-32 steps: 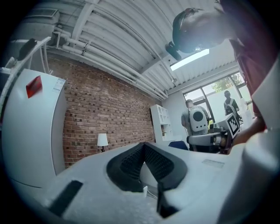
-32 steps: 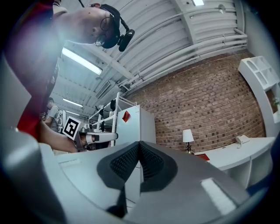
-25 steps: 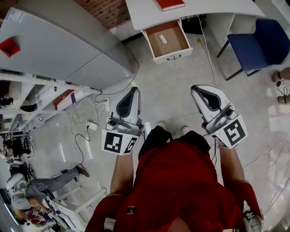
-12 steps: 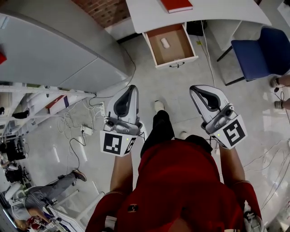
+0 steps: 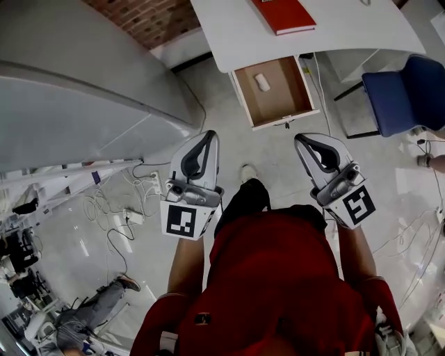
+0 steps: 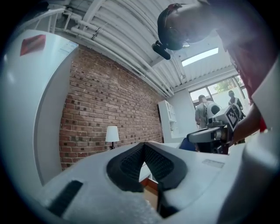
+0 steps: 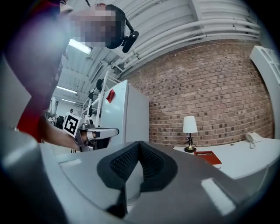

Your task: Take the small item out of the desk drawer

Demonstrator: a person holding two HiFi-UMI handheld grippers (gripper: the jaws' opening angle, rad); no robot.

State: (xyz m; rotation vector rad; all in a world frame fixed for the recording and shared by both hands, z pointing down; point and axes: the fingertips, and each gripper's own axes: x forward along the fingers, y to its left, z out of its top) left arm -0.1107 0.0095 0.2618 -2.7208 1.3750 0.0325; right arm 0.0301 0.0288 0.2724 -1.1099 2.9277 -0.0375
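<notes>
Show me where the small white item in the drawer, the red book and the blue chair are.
small white item [image 5: 262, 82], head view, its middle.
red book [image 5: 285, 14], head view, its cover.
blue chair [image 5: 393, 101], head view, its seat.

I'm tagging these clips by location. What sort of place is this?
Probably a lab or workshop with an office corner set up in it: a white desk with its drawer open and a blue chair stand by a brick wall, while loose cables trail over the floor.
</notes>
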